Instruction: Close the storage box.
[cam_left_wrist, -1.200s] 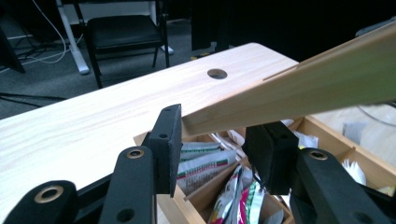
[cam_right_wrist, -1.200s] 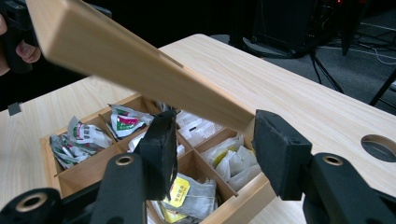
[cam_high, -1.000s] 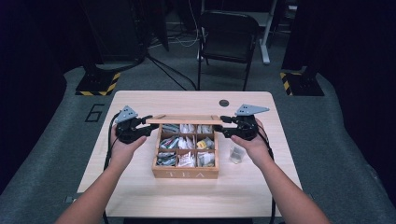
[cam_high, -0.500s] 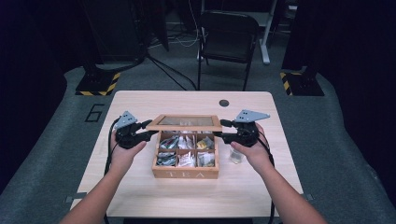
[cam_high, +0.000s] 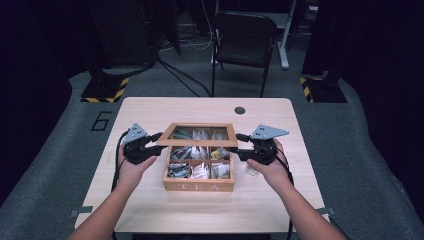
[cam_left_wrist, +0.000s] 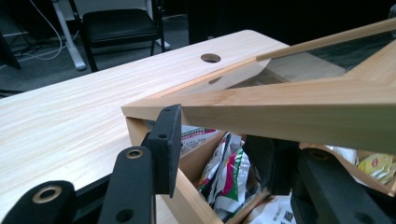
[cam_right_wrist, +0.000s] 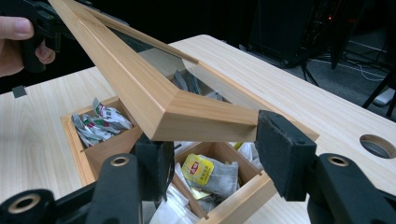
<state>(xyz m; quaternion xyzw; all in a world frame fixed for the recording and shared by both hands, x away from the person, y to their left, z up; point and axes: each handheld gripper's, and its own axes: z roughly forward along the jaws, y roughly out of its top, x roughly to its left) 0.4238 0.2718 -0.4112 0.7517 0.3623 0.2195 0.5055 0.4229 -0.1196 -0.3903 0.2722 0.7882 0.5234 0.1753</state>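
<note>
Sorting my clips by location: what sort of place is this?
Probably a recording studio or lab, not a home: black curtains ring the wooden table, hazard-striped stand bases sit on grey carpet, and cables trail behind a folding chair.

Half-raised lid (cam_high: 199, 135) blocks the tea box's (cam_high: 199, 186) far compartments from above; near compartments lie open; bare table (cam_high: 200, 212) surrounds the box.
</note>
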